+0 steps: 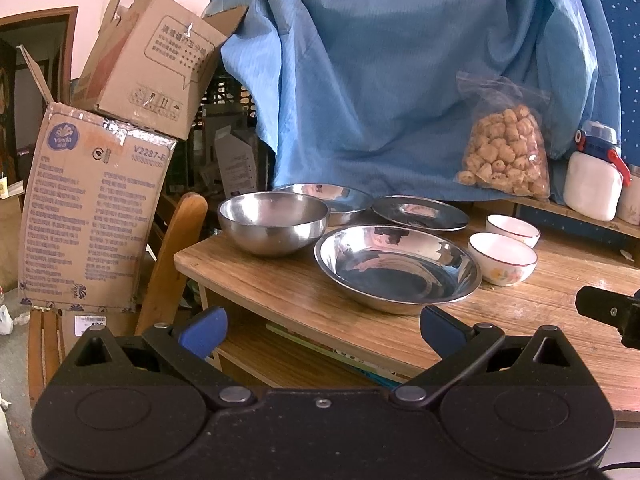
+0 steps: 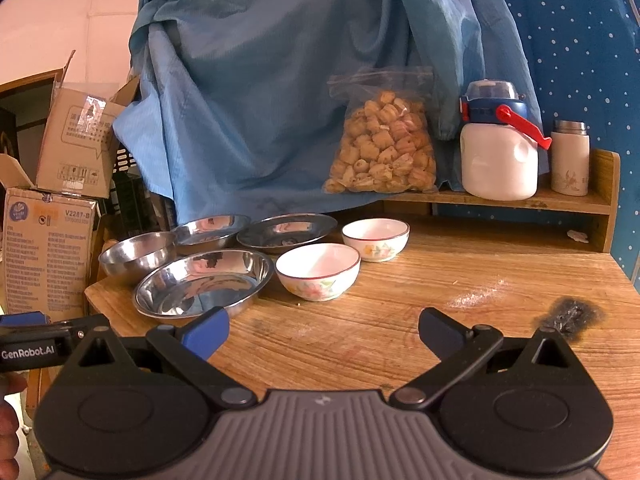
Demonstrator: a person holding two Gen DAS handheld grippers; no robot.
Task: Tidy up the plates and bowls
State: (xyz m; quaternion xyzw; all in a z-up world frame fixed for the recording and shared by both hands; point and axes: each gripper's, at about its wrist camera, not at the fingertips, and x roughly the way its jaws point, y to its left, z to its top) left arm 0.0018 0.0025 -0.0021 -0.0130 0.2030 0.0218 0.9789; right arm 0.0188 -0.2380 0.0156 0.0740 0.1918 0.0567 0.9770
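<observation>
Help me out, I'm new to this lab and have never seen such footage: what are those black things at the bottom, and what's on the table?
Those are two hand-held grasping tools, each carrying its own camera looking along its fingers. One picture comes from the left tool, the other from the right tool. Both are open and hold nothing. On the wooden table lie a deep steel bowl, three shallow steel plates, the nearest, and two floral ceramic bowls. Behind stand a bag of snacks and a white jug.
</observation>
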